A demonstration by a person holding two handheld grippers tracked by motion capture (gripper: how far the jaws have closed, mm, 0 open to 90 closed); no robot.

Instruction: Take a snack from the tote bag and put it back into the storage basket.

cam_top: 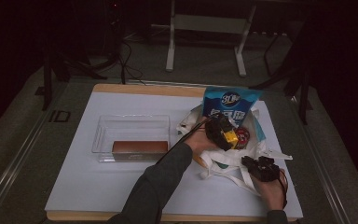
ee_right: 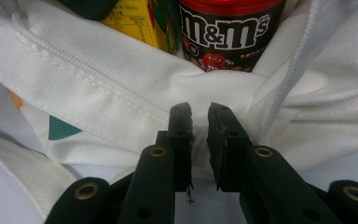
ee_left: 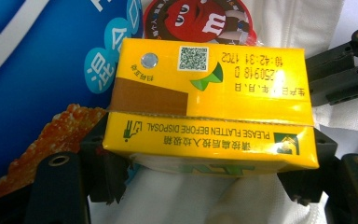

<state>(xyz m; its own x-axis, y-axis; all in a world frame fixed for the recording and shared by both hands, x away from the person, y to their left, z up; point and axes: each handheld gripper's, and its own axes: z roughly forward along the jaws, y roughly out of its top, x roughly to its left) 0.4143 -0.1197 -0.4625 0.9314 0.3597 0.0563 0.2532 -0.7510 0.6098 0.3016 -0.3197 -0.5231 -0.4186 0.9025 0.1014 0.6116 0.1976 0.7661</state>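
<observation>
A yellow drink carton [ee_left: 209, 107] sits crosswise between the jaws of my left gripper [ee_left: 206, 161], whose pads press on its two ends. In the high view this gripper [cam_top: 223, 133] holds the carton [cam_top: 232, 138] over the mouth of a white cloth bag [cam_top: 223, 161]. Inside the bag are a red-lidded M&M's tub [cam_top: 242, 135] and a blue snack packet [cam_top: 228, 102] standing upright. My right gripper [ee_right: 200, 116] is shut on the bag's stitched rim [ee_right: 98, 93], with the tub [ee_right: 228, 32] just beyond. It lies at the bag's near right edge [cam_top: 254, 164].
A clear plastic box [cam_top: 130, 123] with a brown block [cam_top: 139, 147] in it stands left of the bag. A white sheet [cam_top: 98, 186] covers the wooden board. Metal frame legs [cam_top: 170, 51] stand on the floor beyond the table.
</observation>
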